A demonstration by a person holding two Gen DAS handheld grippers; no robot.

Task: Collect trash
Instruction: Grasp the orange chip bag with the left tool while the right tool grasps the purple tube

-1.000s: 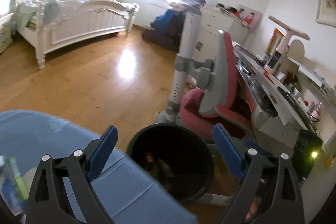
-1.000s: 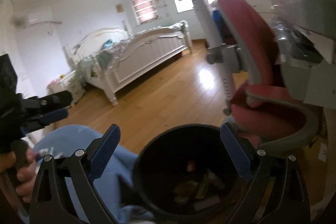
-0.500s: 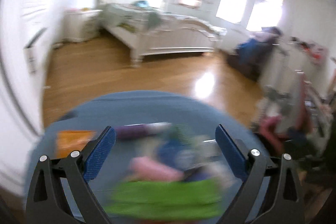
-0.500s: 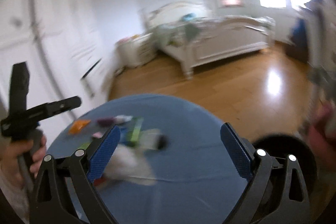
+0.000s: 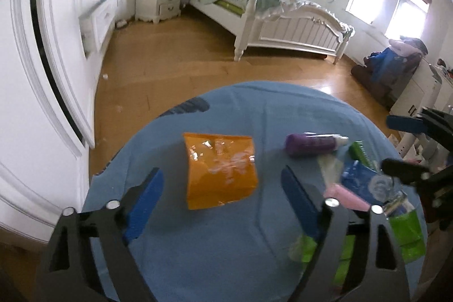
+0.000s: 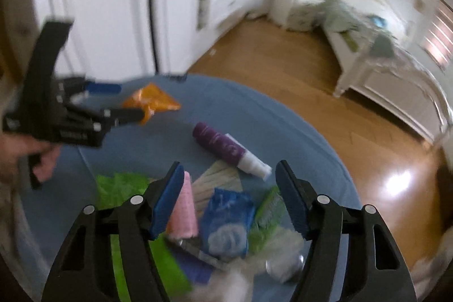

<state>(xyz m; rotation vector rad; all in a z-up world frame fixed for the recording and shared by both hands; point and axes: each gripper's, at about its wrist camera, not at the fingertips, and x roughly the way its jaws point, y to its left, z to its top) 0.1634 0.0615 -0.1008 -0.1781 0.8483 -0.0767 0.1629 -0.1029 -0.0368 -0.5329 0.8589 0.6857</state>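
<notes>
Left wrist view now looks down on the blue table (image 5: 215,259), not the black bin it faced a second ago. Both grippers have swung away from the bin, so I think new trash comes next. The left gripper (image 5: 220,188) has its fingers spread wide with nothing between them, low in the frame. Just past them lies the orange bag (image 5: 219,170). The right gripper (image 6: 228,198) is spread and empty too, over a pile with a pink roll (image 6: 184,212), a blue packet (image 6: 229,222) and, farther up, a purple tube (image 6: 220,146).
</notes>
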